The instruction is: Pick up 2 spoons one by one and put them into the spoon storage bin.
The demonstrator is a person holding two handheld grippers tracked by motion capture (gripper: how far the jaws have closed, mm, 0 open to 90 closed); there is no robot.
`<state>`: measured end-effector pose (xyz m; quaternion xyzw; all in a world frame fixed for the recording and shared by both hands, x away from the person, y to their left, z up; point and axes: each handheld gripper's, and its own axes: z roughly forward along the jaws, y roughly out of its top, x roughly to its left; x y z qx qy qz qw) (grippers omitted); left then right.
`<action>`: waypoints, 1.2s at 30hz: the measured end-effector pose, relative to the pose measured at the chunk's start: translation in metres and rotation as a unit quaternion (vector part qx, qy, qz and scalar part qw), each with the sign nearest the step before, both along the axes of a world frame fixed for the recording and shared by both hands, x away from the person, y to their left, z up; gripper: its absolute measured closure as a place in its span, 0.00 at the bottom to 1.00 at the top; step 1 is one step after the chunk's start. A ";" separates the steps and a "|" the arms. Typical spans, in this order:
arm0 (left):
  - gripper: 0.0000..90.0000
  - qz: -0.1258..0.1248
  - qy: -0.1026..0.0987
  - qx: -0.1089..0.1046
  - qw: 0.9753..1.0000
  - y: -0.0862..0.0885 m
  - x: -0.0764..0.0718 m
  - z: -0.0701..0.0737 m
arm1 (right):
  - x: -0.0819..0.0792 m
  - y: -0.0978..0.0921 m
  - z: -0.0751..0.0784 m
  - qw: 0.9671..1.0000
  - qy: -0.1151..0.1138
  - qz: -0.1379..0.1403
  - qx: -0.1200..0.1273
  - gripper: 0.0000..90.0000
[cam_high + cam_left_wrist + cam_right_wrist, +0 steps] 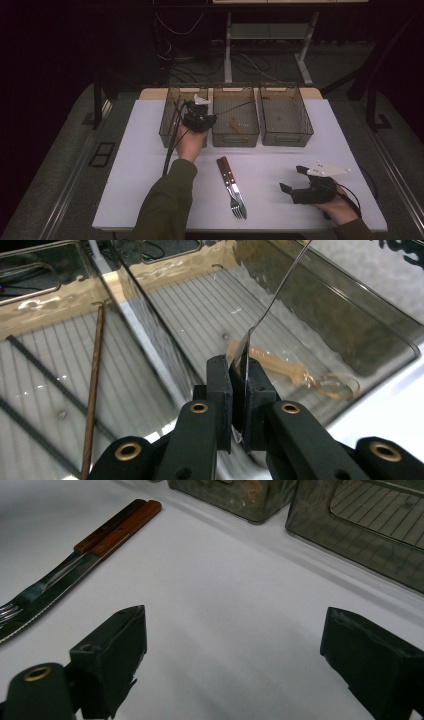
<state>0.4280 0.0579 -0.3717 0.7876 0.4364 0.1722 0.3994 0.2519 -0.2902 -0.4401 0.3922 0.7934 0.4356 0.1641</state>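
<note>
The left gripper (238, 365) is nearest. Its two black jaws are pinched narrow on the flat end of a thin metal utensil (243, 350), which shows edge-on, so I cannot tell what kind it is. From the jaws its slim shaft runs up and away toward 1 o'clock in the left gripper view. In the high view the same line leaves the gripper toward 2 o'clock and crosses above the middle bin (235, 142).

That is the relation that matters. The gripper hangs just on the middle bin's side of the wall it shares with the left bin (167, 125), and nearly all of the utensil's length lies over the middle bin. A pale-handled piece (280, 365) already lies on that bin's floor, just beyond the jaw tips at 2 o'clock. A brown stick (94, 385) lies in the left bin at 9 o'clock.

As I judge it, letting go here would drop the utensil into the middle bin. The held end is close to the shared wall, so a small shift toward 3 o'clock would make that safer.

The right gripper (235, 617) rests on the table (150, 165) at the near right with its jaws spread wide and nothing between them. A wood-handled knife (125, 527) and fork (15, 610) lie side by side at its 10 o'clock, with their handles pointing toward the bins. This gripper is the nearer of the two to them.
</note>
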 end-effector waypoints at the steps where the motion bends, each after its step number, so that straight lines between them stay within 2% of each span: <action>1: 0.93 0.000 0.001 0.003 1.000 -0.003 0.002 0.000 | 0.000 0.000 0.000 1.000 0.000 0.001 0.000 0.13; 6: 0.93 0.006 0.005 0.009 1.000 -0.015 0.011 -0.003 | 0.000 -0.001 0.001 1.000 -0.001 0.002 0.002 0.13; 9: 0.93 0.010 0.014 0.016 1.000 -0.019 0.015 -0.007 | -0.001 -0.001 0.001 1.000 -0.001 0.002 0.003 0.13; 13: 0.93 0.011 0.026 0.016 0.999 -0.024 0.016 -0.012 | -0.001 -0.001 0.001 1.000 -0.002 0.002 0.004 0.13; 18: 0.76 0.010 0.012 0.010 1.000 -0.027 0.015 -0.012 | -0.001 -0.001 0.002 1.000 -0.003 0.004 0.005 0.13; 19: 0.75 0.006 0.012 0.014 1.000 -0.026 0.015 -0.011 | -0.001 -0.001 0.002 1.000 -0.003 0.004 0.005 0.13; 25: 0.64 -0.007 0.003 0.000 1.000 -0.022 0.013 -0.007 | -0.001 0.000 0.001 1.000 -0.003 0.004 0.002 0.13; 28: 0.58 -0.022 0.000 0.001 1.000 -0.020 0.010 -0.004 | -0.001 0.000 0.001 1.000 -0.003 0.005 0.001 0.13; 32: 0.48 -0.037 -0.010 -0.011 0.999 -0.017 0.003 0.000 | 0.000 0.000 0.001 1.000 -0.002 0.005 0.002 0.13; 36: 0.41 -0.067 -0.018 0.001 0.998 -0.010 -0.006 0.004 | -0.001 0.000 0.001 1.000 -0.003 0.004 0.001 0.13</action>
